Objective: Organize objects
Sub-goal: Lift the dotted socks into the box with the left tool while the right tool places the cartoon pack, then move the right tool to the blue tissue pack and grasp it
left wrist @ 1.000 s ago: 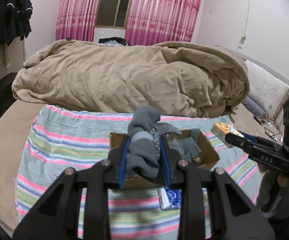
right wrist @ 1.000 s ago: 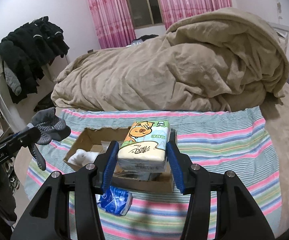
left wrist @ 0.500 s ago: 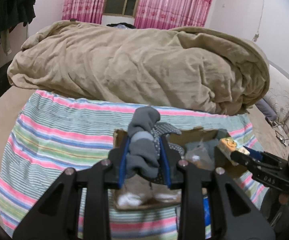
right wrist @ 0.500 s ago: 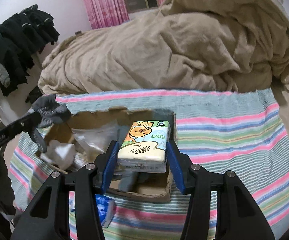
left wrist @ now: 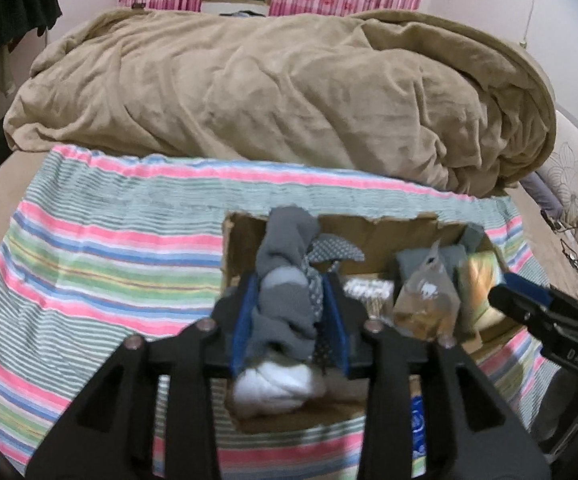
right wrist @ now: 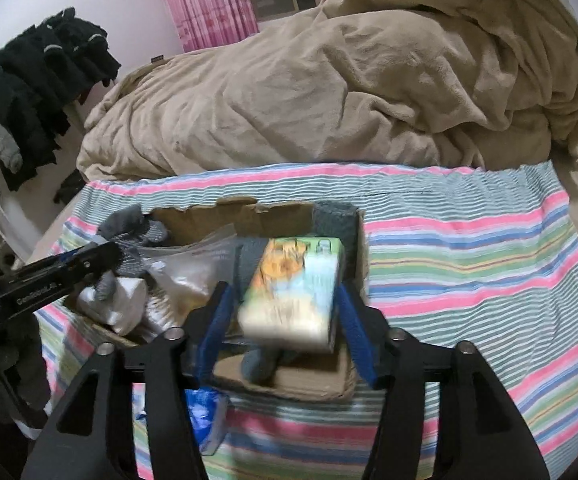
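A cardboard box (right wrist: 353,236) is set on a striped cloth (right wrist: 469,248) spread over the bed, in front of a heaped tan blanket (right wrist: 349,80). The left claw (left wrist: 291,312) is closed on a bundle of grey socks (left wrist: 285,280), which is held above the left part of the box, a white rolled item (left wrist: 277,386) being seen below it on the box floor. The right claw (right wrist: 285,304) is spread wide around a tissue pack (right wrist: 293,292); the pack is blurred and tilted between the blue pads, so it is judged to be just released and dropping, though contact cannot be told for certain. Inside the box a clear plastic bag (left wrist: 425,304) and some grey cloth (right wrist: 335,220) are already gathered, so the sorting is judged to be well under way. What is left, as far as can be seen, is for the socks to be let go into the box and for a blue packet (right wrist: 209,416), lying on the cloth just outside the near wall of the box, to be collected. Dark clothes (right wrist: 45,80) hanging at the room's edge are not taken as part of the job.
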Motion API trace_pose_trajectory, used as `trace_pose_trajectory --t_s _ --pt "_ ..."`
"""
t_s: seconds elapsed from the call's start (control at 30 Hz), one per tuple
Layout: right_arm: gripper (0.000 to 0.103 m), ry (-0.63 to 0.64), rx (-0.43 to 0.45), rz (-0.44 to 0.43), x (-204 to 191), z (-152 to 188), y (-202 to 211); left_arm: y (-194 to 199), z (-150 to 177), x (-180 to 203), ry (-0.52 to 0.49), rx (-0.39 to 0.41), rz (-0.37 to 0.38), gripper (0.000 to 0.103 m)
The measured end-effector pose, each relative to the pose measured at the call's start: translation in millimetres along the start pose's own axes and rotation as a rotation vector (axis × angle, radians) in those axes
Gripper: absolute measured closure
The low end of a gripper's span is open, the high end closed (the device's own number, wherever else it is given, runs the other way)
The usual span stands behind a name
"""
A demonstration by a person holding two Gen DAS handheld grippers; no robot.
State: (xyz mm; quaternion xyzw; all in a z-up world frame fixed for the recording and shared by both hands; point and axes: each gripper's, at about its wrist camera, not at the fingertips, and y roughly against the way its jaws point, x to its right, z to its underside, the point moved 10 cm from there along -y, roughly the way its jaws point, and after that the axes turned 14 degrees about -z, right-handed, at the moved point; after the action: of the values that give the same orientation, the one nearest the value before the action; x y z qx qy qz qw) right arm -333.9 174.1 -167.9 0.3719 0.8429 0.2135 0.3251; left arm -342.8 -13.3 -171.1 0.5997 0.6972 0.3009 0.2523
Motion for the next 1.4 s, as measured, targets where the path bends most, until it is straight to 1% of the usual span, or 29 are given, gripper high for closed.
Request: trace_pose_trajectory --t_s 0.03,0.07,0.1,0.13,0.33,0.43,0.6,0.63,0.7,0.8,0.87,1.07,1.17,1.4 --pt "0.037 -0.011 0.006 -0.014 -2.0 -0.3 2.3 3.3 -1.6 -0.5 -0.001 0.005 -0.002 0.056" --pt "0.035 -0.012 0.01 -0.016 -3.6 -0.7 4.5 6.7 -3.2 -1.1 0.0 0.008 -0.007 0.052" --pt "0.035 -0.009 0.018 -0.012 -5.7 -1.4 7.6 10.3 -4.5 -2.0 0.004 0.011 -0.007 0.04" --pt "0.034 -0.007 0.026 -0.008 -7.6 -2.6 11.6 14.2 -5.5 -3.1 0.011 0.015 -0.002 0.034" --pt "0.034 0.008 0.062 -0.002 -20.8 -9.5 37.3 47.8 -7.8 -5.8 0.022 0.047 0.005 0.032" --pt "0.034 0.025 0.077 0.0 -30.1 -12.1 51.7 71.6 -7.2 -4.8 0.016 0.068 0.012 0.03" --pt "0.033 0.044 0.102 0.003 -44.9 -12.7 74.5 111.1 -4.6 -4.9 -0.002 0.106 0.019 0.029" --pt "0.032 0.046 0.109 0.004 -48.1 -12.3 79.8 120.4 -3.0 -5.9 -0.003 0.114 0.02 0.028" --pt "0.021 0.049 0.126 0.004 -53.7 -11.7 89.5 133.5 1.0 -7.6 -0.002 0.121 0.019 0.026" --pt "0.02 0.054 0.141 0.005 -62.4 -9.7 101.5 149.9 9.3 -11.5 -0.002 0.121 0.006 0.021" --pt "0.02 0.057 0.144 0.002 -67.2 -7.4 106.5 159.2 17.2 -14.2 -0.006 0.118 -0.003 0.02" --pt "0.02 0.063 0.147 -0.004 -82.3 5.6 120.7 177.8 43.6 -21.5 -0.004 0.103 0.002 0.02" --pt "0.02 0.066 0.142 -0.007 -88.5 15.1 125.0 181.0 57.2 -23.2 -0.001 0.093 0.009 0.02" --pt "0.02 0.055 0.102 -0.005 -94.8 40.4 114.7 169.1 90.4 -29.3 0.017 0.036 0.015 0.02"
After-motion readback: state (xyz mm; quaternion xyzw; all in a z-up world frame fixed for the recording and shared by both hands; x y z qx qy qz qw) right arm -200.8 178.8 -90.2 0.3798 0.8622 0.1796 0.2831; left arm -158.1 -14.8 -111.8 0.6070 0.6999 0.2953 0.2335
